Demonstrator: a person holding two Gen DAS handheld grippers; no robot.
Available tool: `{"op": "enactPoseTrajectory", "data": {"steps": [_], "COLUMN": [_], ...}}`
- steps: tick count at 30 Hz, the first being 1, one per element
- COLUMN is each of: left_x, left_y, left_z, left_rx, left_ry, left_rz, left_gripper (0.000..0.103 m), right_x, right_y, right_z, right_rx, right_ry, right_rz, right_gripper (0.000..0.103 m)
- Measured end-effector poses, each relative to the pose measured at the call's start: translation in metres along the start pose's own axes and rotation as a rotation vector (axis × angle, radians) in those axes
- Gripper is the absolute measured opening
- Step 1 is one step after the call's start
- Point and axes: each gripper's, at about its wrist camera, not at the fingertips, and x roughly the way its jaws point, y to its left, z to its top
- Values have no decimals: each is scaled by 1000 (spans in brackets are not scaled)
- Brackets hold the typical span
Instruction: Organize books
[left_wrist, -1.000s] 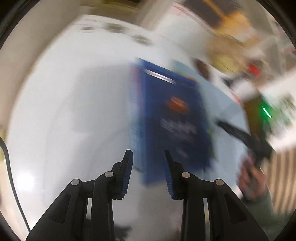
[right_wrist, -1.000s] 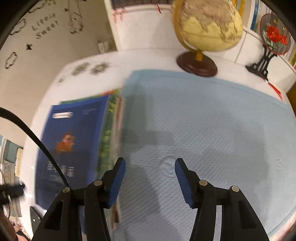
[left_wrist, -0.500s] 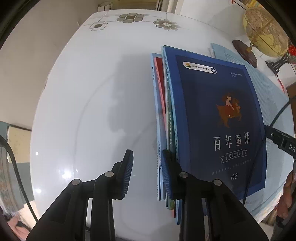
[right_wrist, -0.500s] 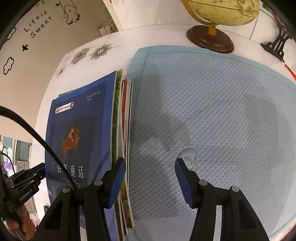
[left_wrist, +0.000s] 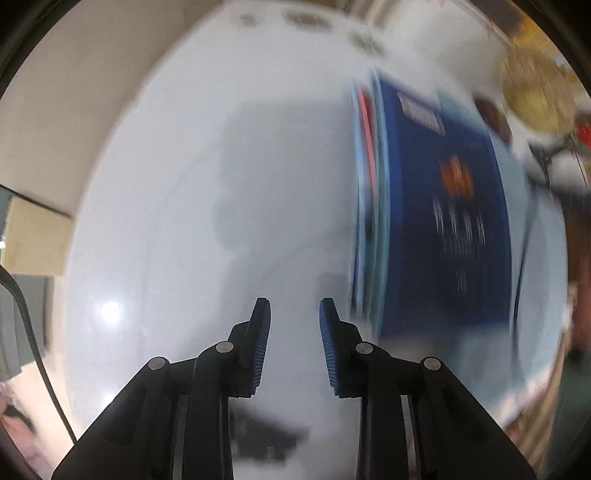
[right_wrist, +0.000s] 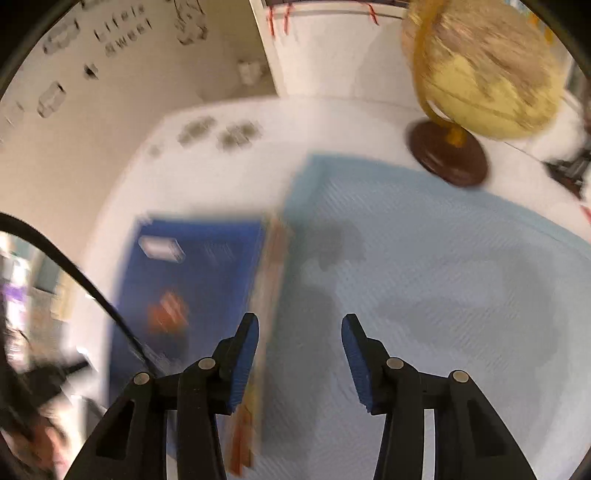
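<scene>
A stack of books (left_wrist: 443, 206) with a dark blue cover on top lies flat on the white table (left_wrist: 184, 184), blurred in both views. My left gripper (left_wrist: 293, 332) hangs over bare table just left of the stack, open by a narrow gap with nothing between its fingers. In the right wrist view the stack (right_wrist: 192, 280) lies beside a light blue mat (right_wrist: 443, 277). My right gripper (right_wrist: 300, 332) hovers above the mat at the stack's right edge. Its jaws are closing with nothing between them.
A yellow globe (right_wrist: 480, 74) on a brown base stands at the back of the table behind the mat, also seen as a globe (left_wrist: 535, 96) at the far right. A black cable (right_wrist: 74, 266) crosses over the stack's left side. A wall with decals rises behind.
My left gripper has slid left off the stack's left edge onto bare table. My right gripper has pulled back and tilted up, showing more of the globe, and its jaws stand narrower. Both views are now blurred.
</scene>
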Motion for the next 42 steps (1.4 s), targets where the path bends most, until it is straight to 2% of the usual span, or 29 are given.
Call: {"op": "enactPoseTrajectory", "data": {"steps": [2,5,8,11,14,18,22,24,26,28,31,37,42], "left_x": [5,16,32,36,37,41,40,40,36,37,35,37,41], "left_y": [-15,-39,-54,-63,-65,-55,-49,-54,-55,-58,-53,-60,-63], "left_z": [-22,-41,-44,-36,-32,-22,-25,-26,-25,-23,-20,-9,-3], "left_rx": [49,105,53,25,-6,-81,-104,-89,-91,-96,-117,-129,-162], "left_ry": [60,88,73,22,-23,-12,-4,-6,-25,-12,41,134,148], "left_rz": [-39,-42,-56,-46,-33,-95,-120,-108,-106,-111,-112,-81,-89], "left_gripper": [25,25,25,25,25,25,24,24,24,24,24,24,24], "right_x": [19,56,90,120,145,159,182,181,174,167,180,184,181], "right_y": [7,32,56,72,79,96,95,97,100,102,101,93,93], "right_z": [33,71,97,115,119,125,136,135,143,149,144,138,134], "right_rx": [-18,-108,-176,-224,-232,-311,-287,-307,-313,-335,-349,-308,-295], "right_ry": [38,143,239,298,401,455,572,556,503,459,519,524,520], "right_rz": [108,171,158,139,145,141,199,183,147,109,69,89,92], "right_gripper": [58,60,60,60,60,60,65,66,66,66,66,66,66]}}
